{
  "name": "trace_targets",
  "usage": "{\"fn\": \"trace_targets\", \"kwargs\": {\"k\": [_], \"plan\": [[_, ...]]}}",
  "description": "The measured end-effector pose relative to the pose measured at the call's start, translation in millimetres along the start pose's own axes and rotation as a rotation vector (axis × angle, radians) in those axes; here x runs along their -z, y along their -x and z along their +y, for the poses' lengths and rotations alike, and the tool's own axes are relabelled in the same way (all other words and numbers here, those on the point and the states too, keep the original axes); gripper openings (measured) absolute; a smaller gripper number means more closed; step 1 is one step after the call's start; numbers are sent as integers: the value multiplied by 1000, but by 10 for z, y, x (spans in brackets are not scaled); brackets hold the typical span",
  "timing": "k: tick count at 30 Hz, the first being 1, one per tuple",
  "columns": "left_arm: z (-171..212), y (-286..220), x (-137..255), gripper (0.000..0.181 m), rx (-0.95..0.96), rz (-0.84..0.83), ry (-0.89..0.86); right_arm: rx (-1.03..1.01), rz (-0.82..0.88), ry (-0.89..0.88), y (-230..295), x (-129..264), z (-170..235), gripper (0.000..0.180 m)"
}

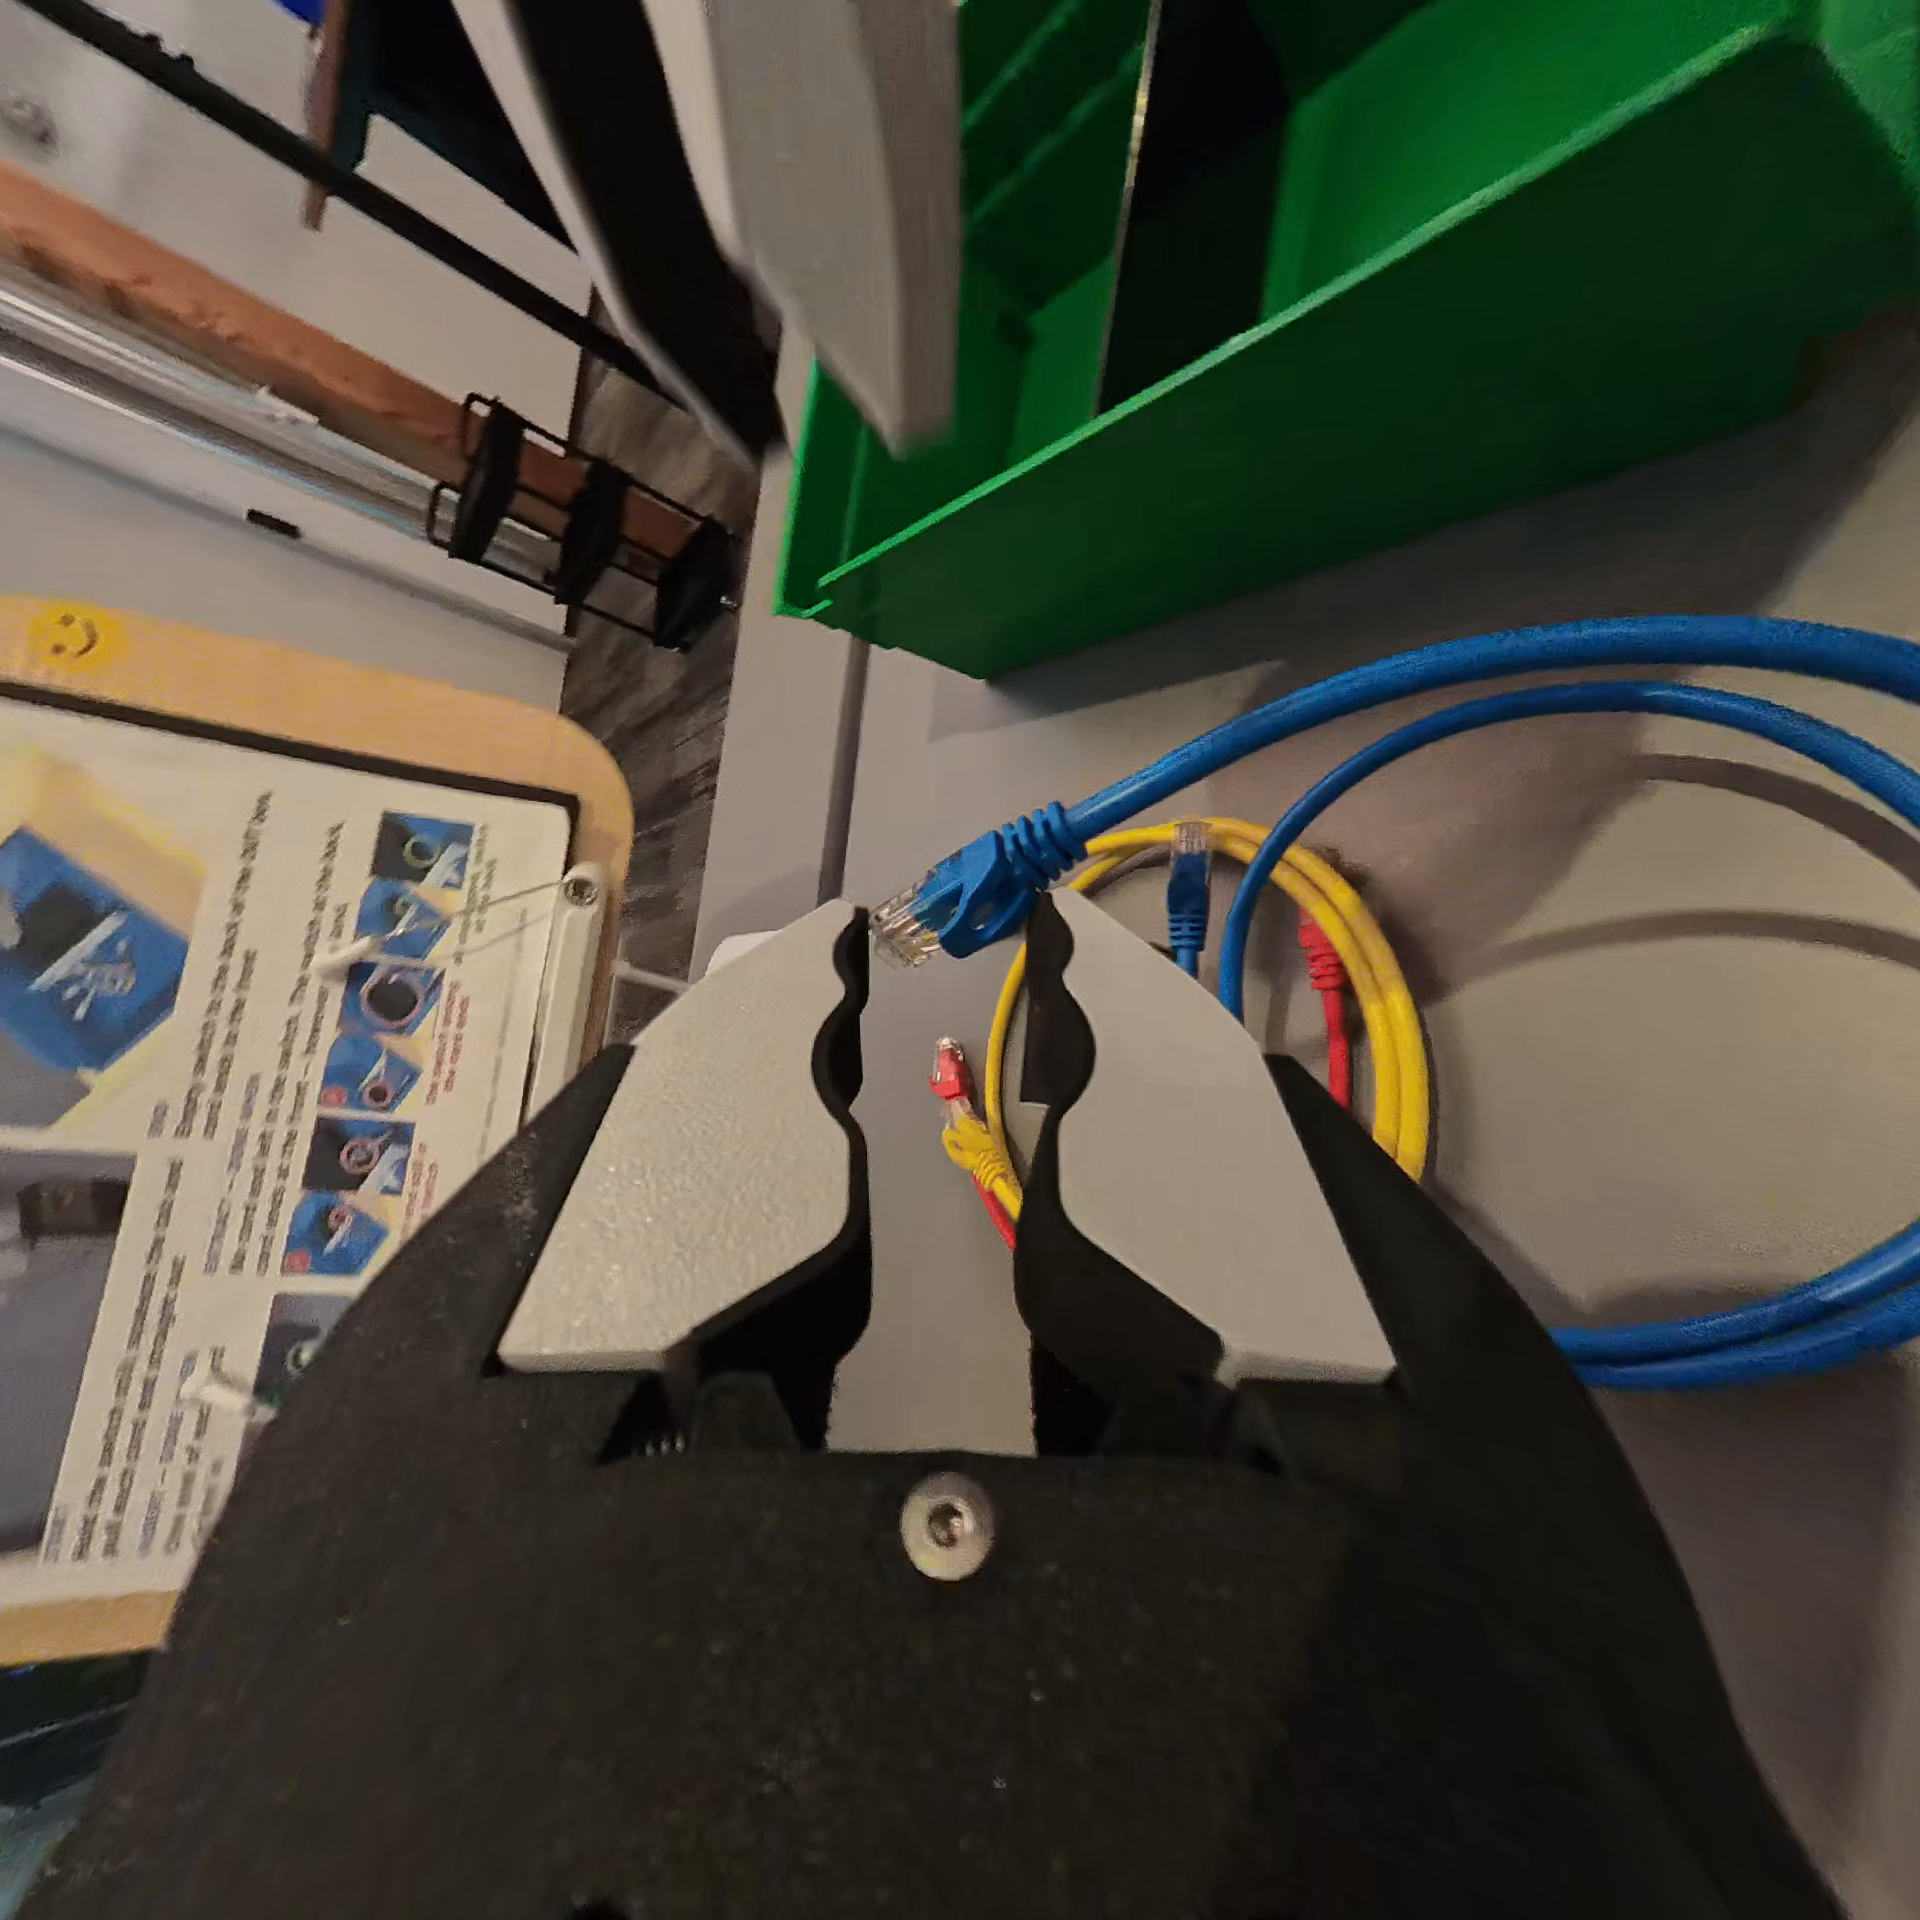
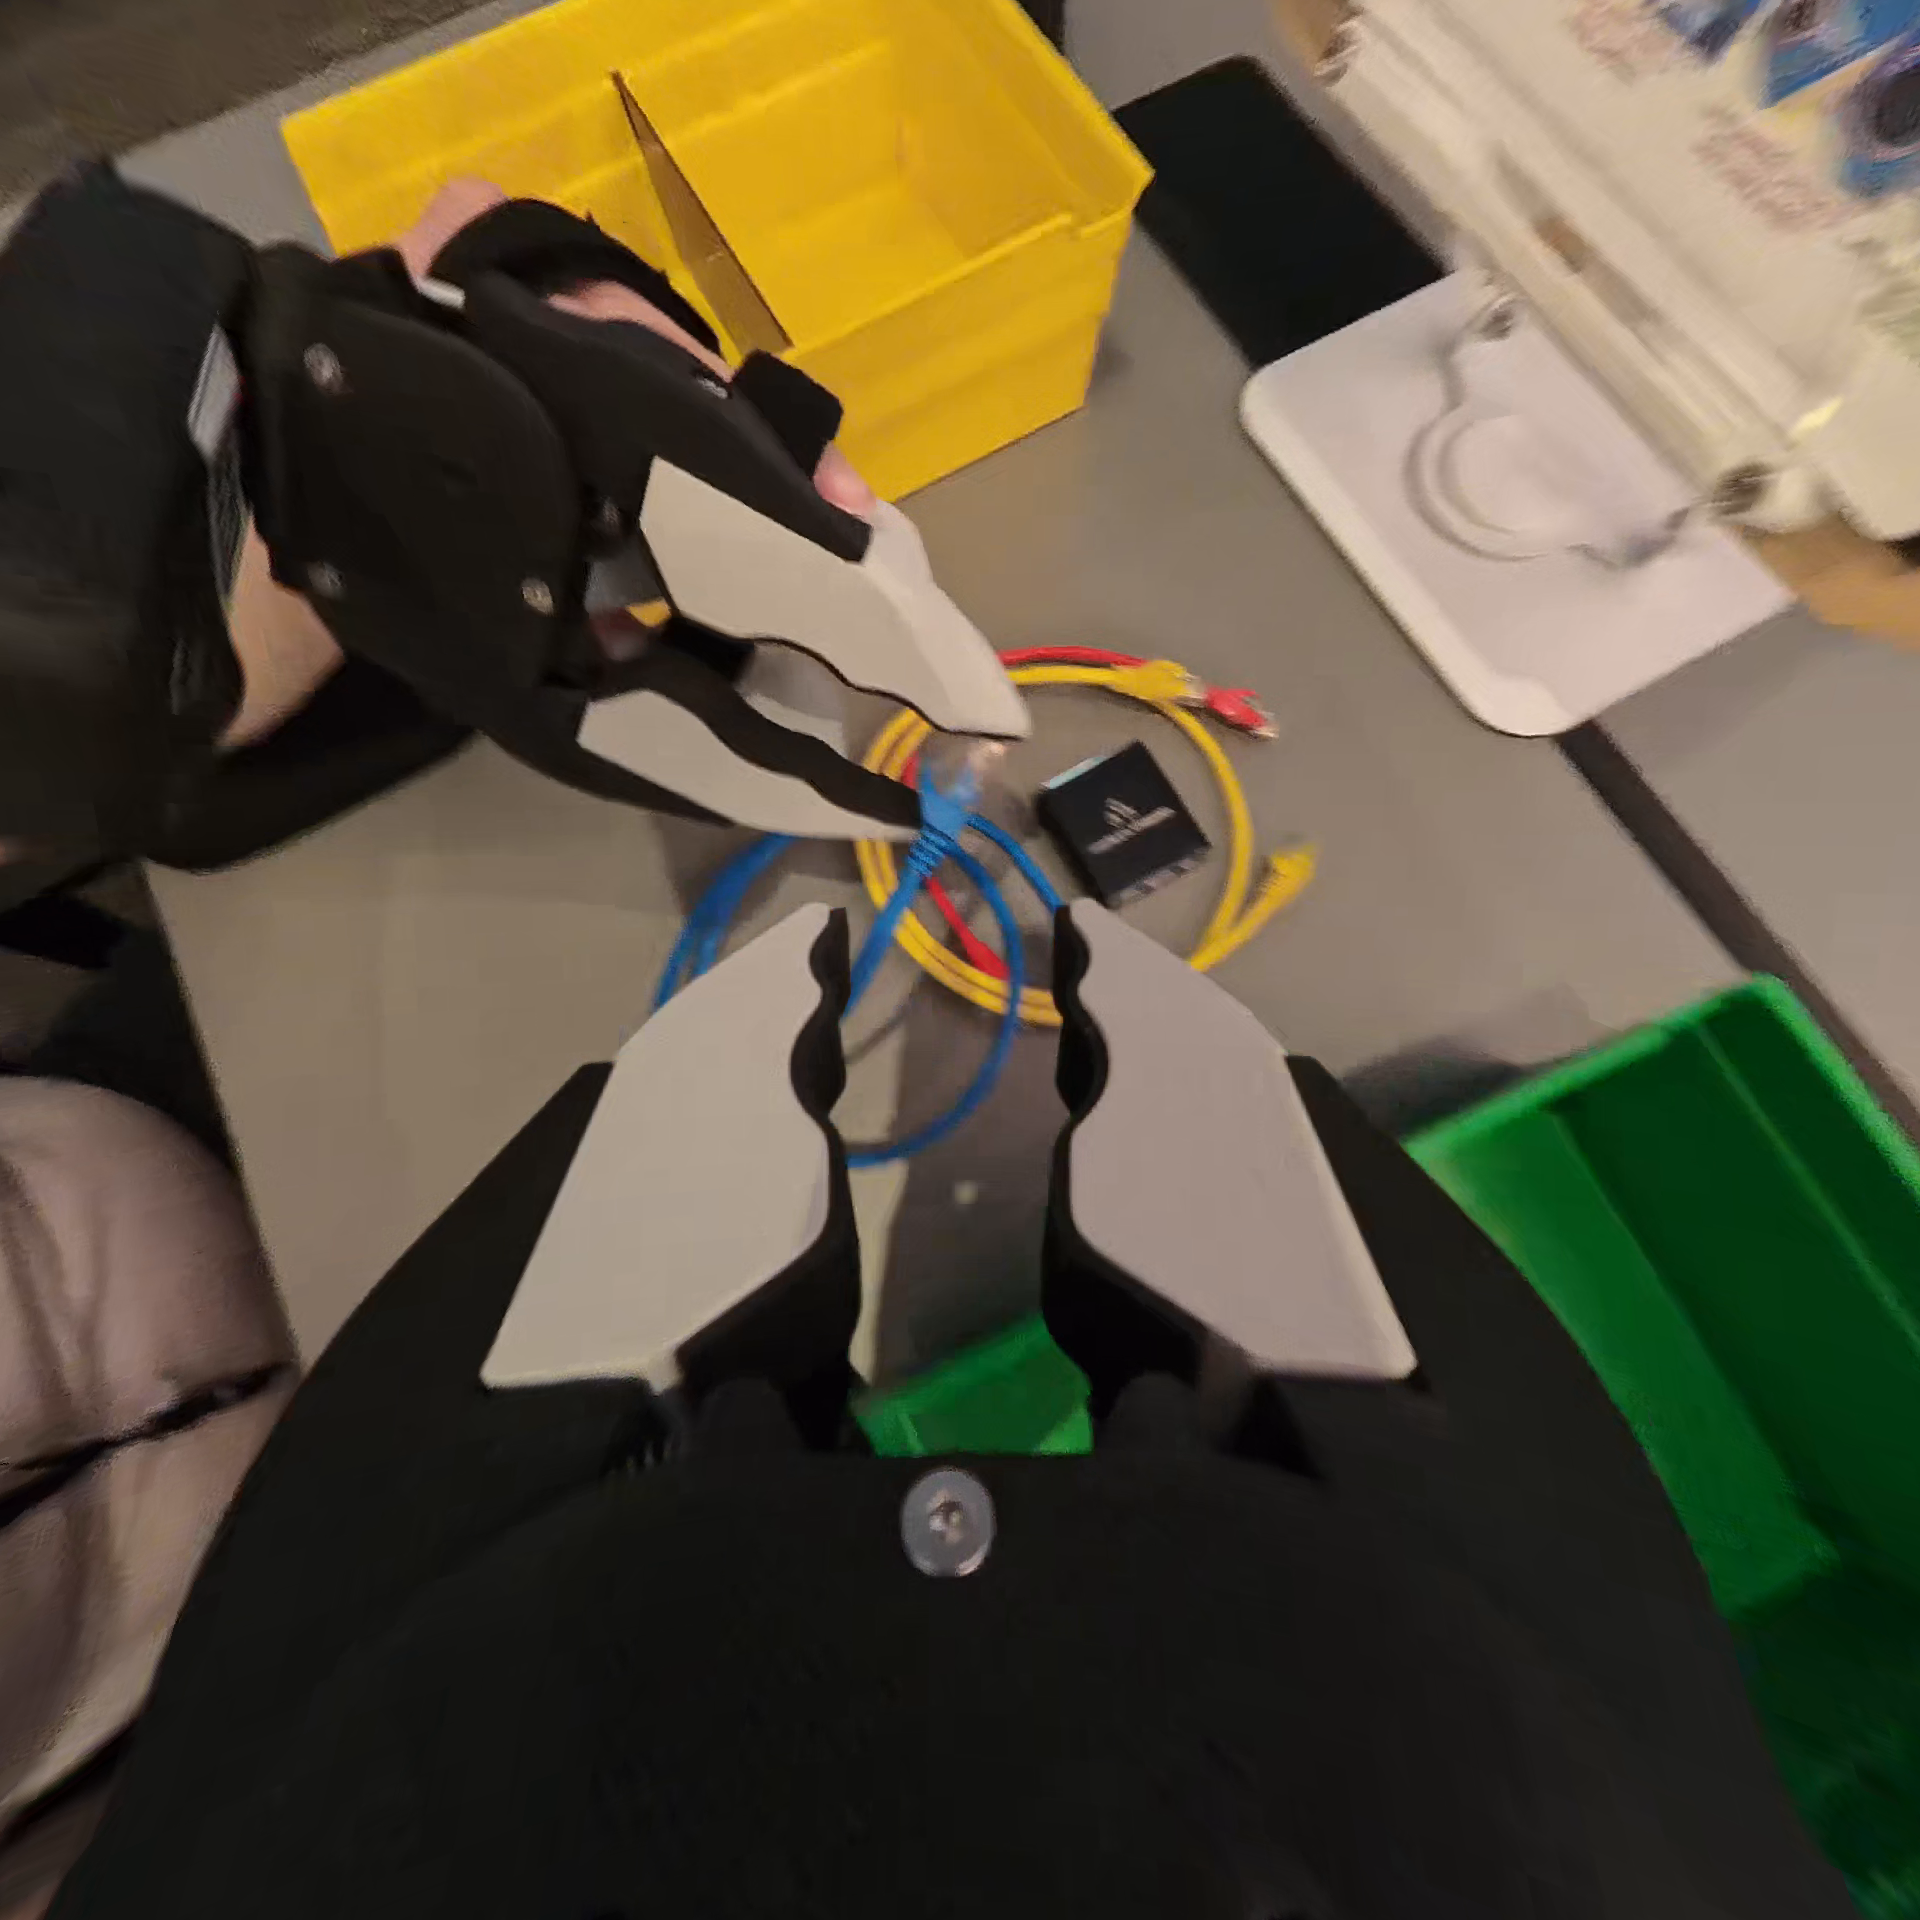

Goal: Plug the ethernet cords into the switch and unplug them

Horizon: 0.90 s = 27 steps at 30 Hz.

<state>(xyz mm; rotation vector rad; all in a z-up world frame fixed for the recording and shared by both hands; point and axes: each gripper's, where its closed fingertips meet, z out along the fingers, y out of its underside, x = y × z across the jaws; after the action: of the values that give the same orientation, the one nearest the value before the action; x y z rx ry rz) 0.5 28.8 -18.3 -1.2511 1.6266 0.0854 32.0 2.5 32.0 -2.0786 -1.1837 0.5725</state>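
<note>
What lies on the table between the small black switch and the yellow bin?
In the right wrist view, between switch and yellow bin: a yellow plug, a red plug, then bare grey table.

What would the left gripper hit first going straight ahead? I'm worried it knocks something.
Probably the blue cord's plug, right at the tips of the open left gripper. Depth is unclear; it may be between them already.

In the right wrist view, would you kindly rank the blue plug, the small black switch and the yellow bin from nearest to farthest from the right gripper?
From the right gripper:
1. Blue plug, just ahead of the fingertips, at the left gripper's tips.
2. Black switch, ahead and to the right, inside the yellow cord's loop.
3. Yellow bin, far back on the table.
</note>
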Motion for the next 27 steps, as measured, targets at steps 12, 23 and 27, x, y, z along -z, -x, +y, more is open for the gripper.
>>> {"fn": "trace_targets", "kwargs": {"k": [12,23,27], "plan": [[194,437,434,30,162,-66,-68,45,-14,150,207,-850,-85,2],[-394,386,1177,27,331,219,-575,52,-587,-140,900,11,-342,1],[-511,403,1208,30,170,56,-535,-21,-753,-172,1047,143,-401,1]]}}
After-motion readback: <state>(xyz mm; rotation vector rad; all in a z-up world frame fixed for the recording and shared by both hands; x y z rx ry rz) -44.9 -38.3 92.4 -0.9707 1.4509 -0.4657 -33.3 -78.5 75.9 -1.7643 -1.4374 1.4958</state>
